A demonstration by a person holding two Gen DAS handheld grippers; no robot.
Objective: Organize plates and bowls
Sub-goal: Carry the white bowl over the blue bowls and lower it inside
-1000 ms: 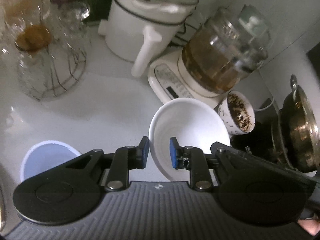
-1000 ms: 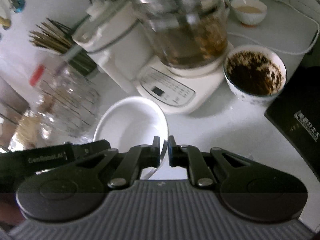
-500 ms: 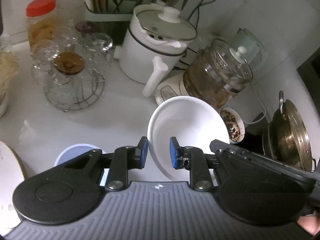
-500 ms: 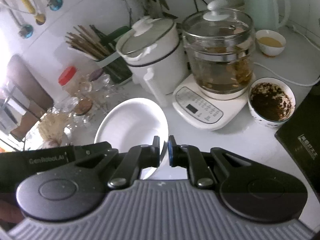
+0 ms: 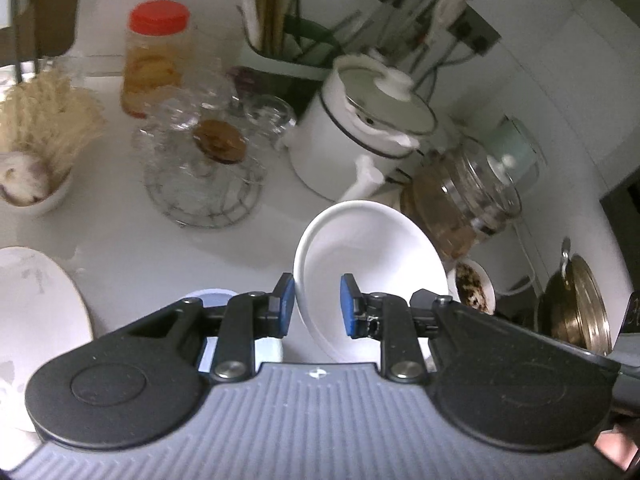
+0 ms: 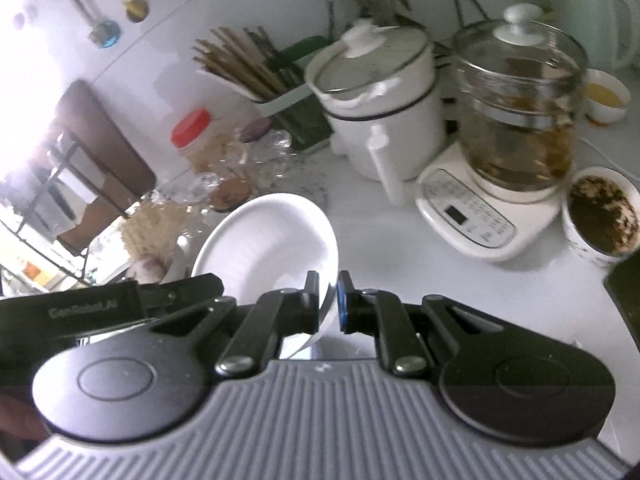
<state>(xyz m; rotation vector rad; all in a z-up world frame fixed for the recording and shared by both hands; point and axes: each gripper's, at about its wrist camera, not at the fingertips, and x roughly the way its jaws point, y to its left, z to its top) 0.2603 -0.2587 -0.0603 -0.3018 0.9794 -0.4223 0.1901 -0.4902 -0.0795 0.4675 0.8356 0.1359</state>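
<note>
A white bowl [image 5: 372, 264] is held tilted in the air above the white counter by both grippers. My left gripper [image 5: 316, 306] is shut on the bowl's left rim. My right gripper [image 6: 329, 302] is shut on the bowl's right rim; the bowl also shows in the right wrist view [image 6: 264, 248]. A white plate with a gold edge [image 5: 36, 320] lies at the left. A pale blue bowl [image 5: 212, 298] sits on the counter below the left gripper, mostly hidden by it.
At the back stand a white pot with lid [image 5: 360, 136], a glass kettle on its base [image 6: 516, 120], a glass rack [image 5: 204, 168], a red-lidded jar [image 5: 154, 56] and a chopstick holder [image 6: 260, 76]. A bowl of dark dregs [image 6: 602, 216] and a metal pot [image 5: 576, 308] are at the right.
Both grippers have lifted the white bowl higher and drawn back from the counter. More of the counter, the jar and the plate at the left have come into view.
</note>
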